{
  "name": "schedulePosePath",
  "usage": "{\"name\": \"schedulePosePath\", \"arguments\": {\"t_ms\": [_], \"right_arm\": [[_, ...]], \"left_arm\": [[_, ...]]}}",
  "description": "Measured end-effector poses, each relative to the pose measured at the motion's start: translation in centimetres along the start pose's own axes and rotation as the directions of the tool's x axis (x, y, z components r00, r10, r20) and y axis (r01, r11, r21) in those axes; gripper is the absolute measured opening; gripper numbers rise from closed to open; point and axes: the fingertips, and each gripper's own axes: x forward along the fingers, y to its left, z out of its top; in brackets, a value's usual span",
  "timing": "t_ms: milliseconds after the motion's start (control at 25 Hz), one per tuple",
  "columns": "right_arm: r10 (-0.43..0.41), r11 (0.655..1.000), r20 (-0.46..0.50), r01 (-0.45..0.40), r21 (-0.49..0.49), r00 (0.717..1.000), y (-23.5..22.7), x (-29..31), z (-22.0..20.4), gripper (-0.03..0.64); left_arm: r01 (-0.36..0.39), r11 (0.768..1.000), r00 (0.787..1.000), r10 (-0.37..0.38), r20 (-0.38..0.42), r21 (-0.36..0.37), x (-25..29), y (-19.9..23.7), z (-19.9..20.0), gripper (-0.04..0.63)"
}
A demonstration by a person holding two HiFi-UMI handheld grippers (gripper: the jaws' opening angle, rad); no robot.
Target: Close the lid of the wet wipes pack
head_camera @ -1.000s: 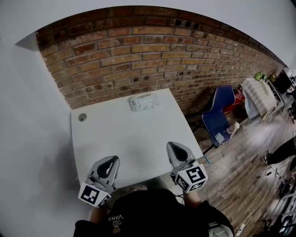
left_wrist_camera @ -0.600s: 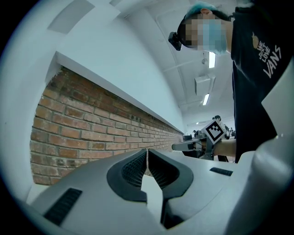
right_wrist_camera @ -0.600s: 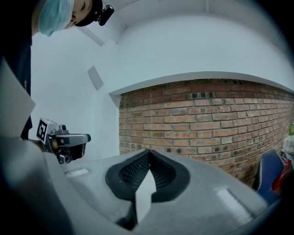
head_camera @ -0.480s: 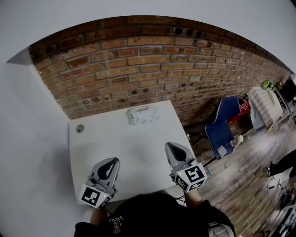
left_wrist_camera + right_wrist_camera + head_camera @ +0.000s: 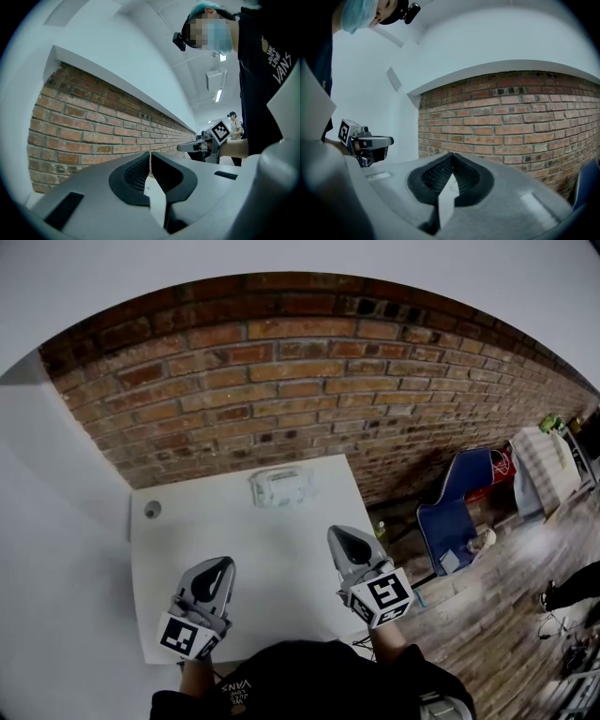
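Observation:
A white wet wipes pack (image 5: 279, 487) lies at the far edge of the white table (image 5: 272, 559), close to the brick wall; whether its lid stands up is too small to tell. My left gripper (image 5: 222, 563) hovers over the near left of the table, its jaws pressed together with nothing between them. My right gripper (image 5: 343, 533) hangs over the near right, also shut and empty. Both are well short of the pack. In the left gripper view the jaws (image 5: 150, 154) point at the wall and the right gripper (image 5: 206, 143) shows beyond. The right gripper view shows its closed jaws (image 5: 451, 155) and the left gripper (image 5: 363, 139).
A round cable hole (image 5: 152, 509) sits in the table's far left corner. The brick wall (image 5: 281, 381) runs right behind the table. To the right, on the wooden floor, stands a blue chair (image 5: 464, 507) with other furniture beyond.
The head view has shifted, so the table and pack sit lower and further left in frame. Both grippers stay shut and keep their places over the near edge.

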Motion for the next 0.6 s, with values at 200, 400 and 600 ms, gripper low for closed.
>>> {"name": "schedulePosePath", "arguments": {"t_ms": [200, 400, 600], "right_arm": [[0.017, 1.0, -0.005, -0.017, 0.006, 1.0, -1.8, 1.6, -0.2, -0.003], [0.022, 1.0, -0.028, -0.022, 0.008, 0.999, -3.7, 3.3, -1.0, -0.003], [0.026, 1.0, -0.05, -0.025, 0.014, 0.998, -5.2, 5.3, -1.8, -0.003]], "left_arm": [[-0.01, 1.0, 1.0, 0.01, -0.027, -0.003, 2.6, 0.7, -0.7, 0.012], [-0.017, 1.0, 0.999, 0.017, -0.051, -0.004, 5.1, 1.5, -1.9, 0.012], [-0.02, 1.0, 0.997, 0.019, -0.081, -0.009, 7.3, 2.6, -3.6, 0.012]]}}
